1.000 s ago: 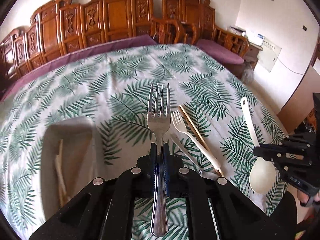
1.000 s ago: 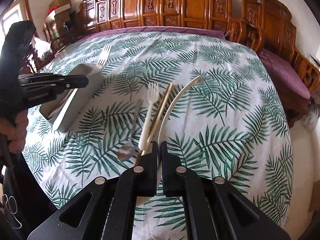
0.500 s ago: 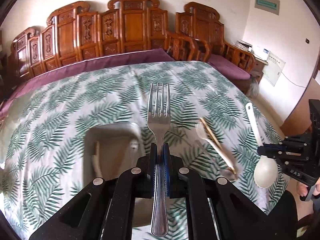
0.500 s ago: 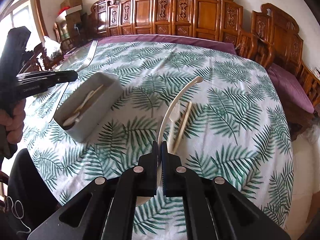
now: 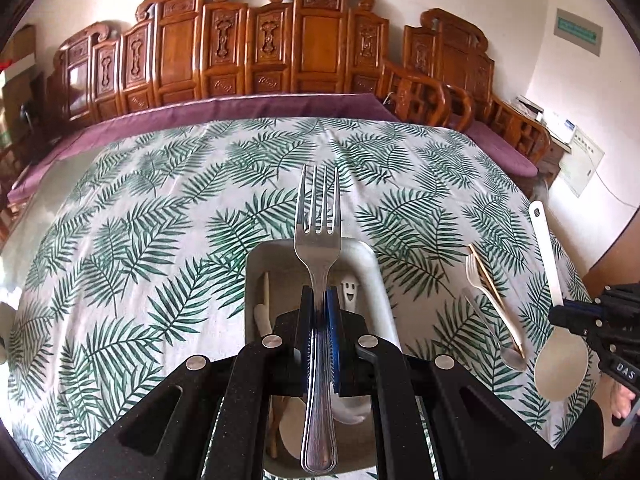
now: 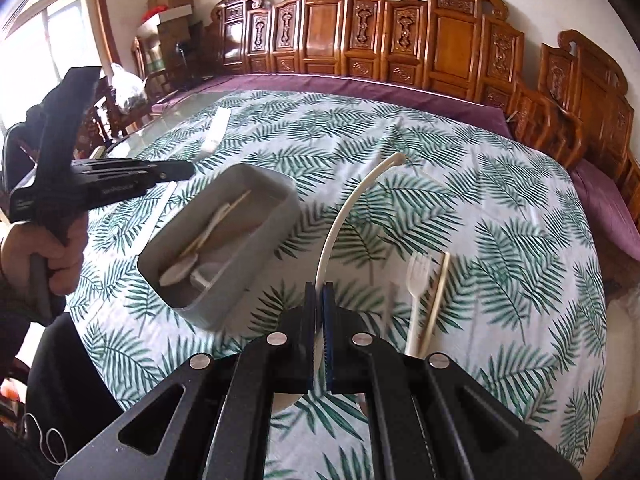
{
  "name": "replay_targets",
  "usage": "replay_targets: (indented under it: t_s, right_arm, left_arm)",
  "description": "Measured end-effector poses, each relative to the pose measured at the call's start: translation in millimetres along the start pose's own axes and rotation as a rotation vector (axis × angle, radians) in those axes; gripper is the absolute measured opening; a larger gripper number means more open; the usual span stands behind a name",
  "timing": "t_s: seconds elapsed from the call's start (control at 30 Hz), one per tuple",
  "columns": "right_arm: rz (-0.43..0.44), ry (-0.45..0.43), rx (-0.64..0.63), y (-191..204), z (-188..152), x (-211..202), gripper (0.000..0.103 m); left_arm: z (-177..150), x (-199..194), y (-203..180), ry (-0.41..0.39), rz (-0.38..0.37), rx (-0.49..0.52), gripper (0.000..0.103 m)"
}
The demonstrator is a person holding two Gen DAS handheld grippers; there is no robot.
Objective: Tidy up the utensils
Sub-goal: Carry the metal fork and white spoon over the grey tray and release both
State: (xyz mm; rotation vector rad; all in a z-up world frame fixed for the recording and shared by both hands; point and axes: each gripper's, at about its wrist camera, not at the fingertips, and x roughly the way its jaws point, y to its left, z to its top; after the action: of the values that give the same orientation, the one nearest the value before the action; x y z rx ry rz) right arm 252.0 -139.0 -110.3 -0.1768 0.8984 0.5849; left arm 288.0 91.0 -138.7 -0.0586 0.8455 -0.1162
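My left gripper (image 5: pixel 320 294) is shut on a metal fork (image 5: pixel 318 236), tines forward, held right above the grey utensil box (image 5: pixel 380 280). The box holds a smiley-face spoon (image 5: pixel 349 288), chopsticks and pale utensils. My right gripper (image 6: pixel 319 290) is shut on a long white spoon (image 6: pixel 352 200) by its handle, to the right of the box (image 6: pixel 264 248). The spoon's bowl shows in the left wrist view (image 5: pixel 560 364). A white plastic fork (image 6: pixel 416 284), a chopstick (image 6: pixel 438 296) and a metal spoon (image 5: pixel 496 336) lie on the tablecloth.
The round table has a palm-leaf cloth (image 5: pixel 160 216). Carved wooden chairs (image 5: pixel 280 52) ring the far side. A white flat strip (image 6: pixel 218 130) lies on the far left of the table. The left gripper also shows from the right wrist view (image 6: pixel 120 184).
My left gripper has carried the fork leftward, from over the loose utensils to above the grey box. My right gripper has lifted the white spoon and swung toward the box.
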Motion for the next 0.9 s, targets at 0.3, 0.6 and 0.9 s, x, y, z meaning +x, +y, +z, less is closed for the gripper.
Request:
replay_targets:
  t_s: [0.3,0.6,0.9]
  right_arm:
    - [0.026,0.009,-0.039,32.9,23.0,18.4,0.004]
    - [0.042,0.032,-0.065,59.1,35.8,40.2,0.004]
    - [0.075,0.044,-0.070,86.5,52.6,69.0,0.004]
  left_arm:
    - [-12.3,15.9,4.6,0.038,-0.023,0.001,0.006]
    - [-13.6,-1.4,14.2,0.007,-0.025,0.010,0.007]
    - [-22.0,-37.3,29.1,-0.058,0.032,0.047,0.008]
